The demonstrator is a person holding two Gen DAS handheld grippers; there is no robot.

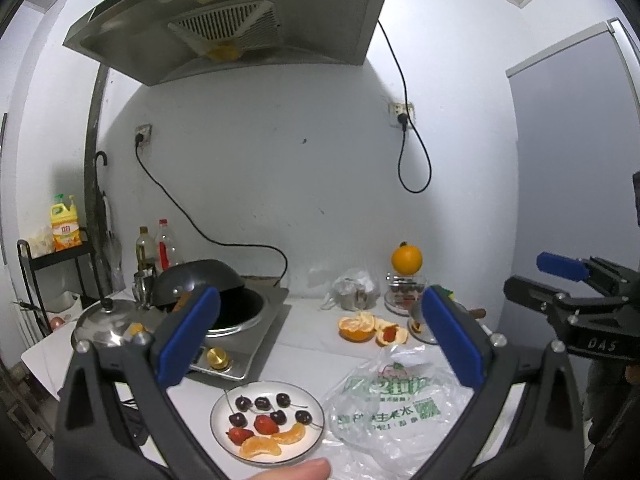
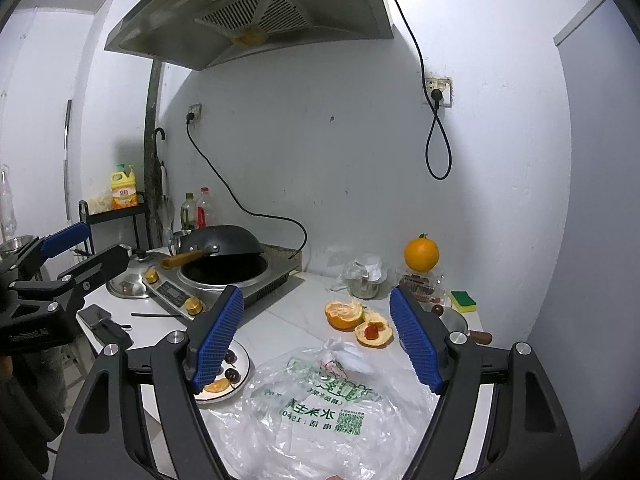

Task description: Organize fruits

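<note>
A white plate (image 1: 218,408) near the counter's front edge carries several dark cherries (image 1: 262,403), two strawberries (image 1: 265,425) and orange segments (image 1: 260,449). My left gripper (image 1: 320,336) hangs open above it with nothing between its blue pads. Behind lie a peeled orange (image 1: 356,326) and a peel holding a strawberry (image 1: 389,335). A whole orange (image 2: 421,255) sits on a clear container. My right gripper (image 2: 318,340) stands open over a crumpled plastic bag (image 2: 320,400). Its left finger hides part of the plate (image 2: 242,362).
A black wok (image 2: 220,242) rests on an induction cooker (image 2: 256,288) at the left, with a steel lid (image 2: 128,280) and a phone (image 2: 94,316) beside it. A sponge (image 2: 463,301) and a small pan with a wooden handle (image 2: 478,335) sit at the right. A range hood (image 1: 232,20) hangs overhead.
</note>
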